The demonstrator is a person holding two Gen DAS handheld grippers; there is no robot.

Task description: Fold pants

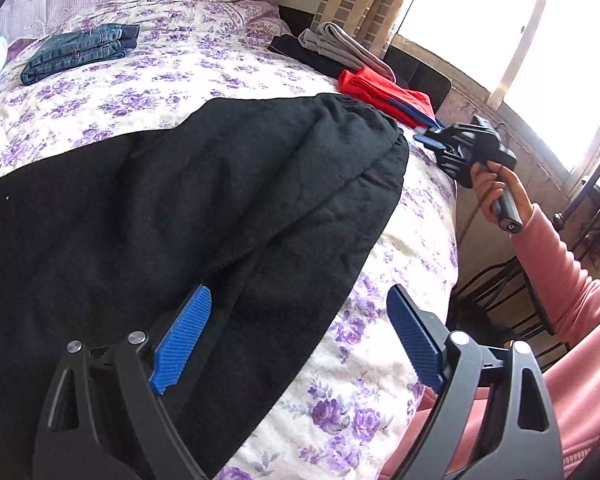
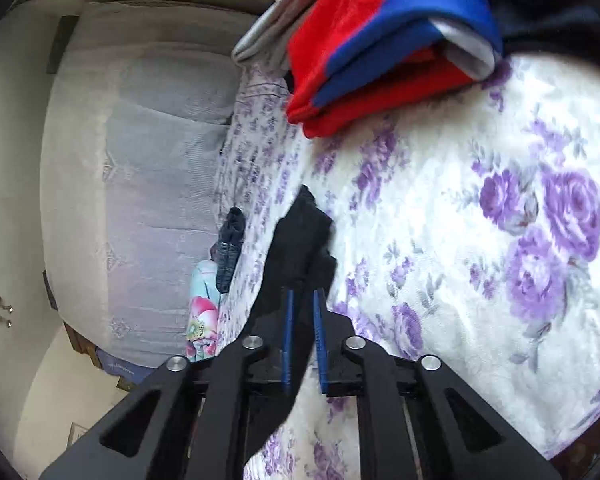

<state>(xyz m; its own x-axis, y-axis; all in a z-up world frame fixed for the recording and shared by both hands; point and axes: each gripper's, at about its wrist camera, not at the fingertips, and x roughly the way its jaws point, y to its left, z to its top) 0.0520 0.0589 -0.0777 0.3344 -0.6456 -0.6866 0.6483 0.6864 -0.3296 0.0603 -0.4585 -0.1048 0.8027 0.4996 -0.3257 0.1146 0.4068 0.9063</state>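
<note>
The black pants [image 1: 204, 208] lie spread on the bed [image 1: 380, 400], waistband end far ahead of the left gripper [image 1: 296, 336], whose jaws stand wide, one pad over the cloth edge and the other over the bedcover; prob. ready to take that edge. The right gripper [image 2: 303, 300] has narrow jaws pinching a bit of black cloth, so the waistband corner is held for the fold, I judge. Ahead of its jaws and to the right: the red-blue folded garment [image 2: 380, 40]. Folded jeans [image 1: 80, 50] lie far beyond the left jaws, already done.
</note>
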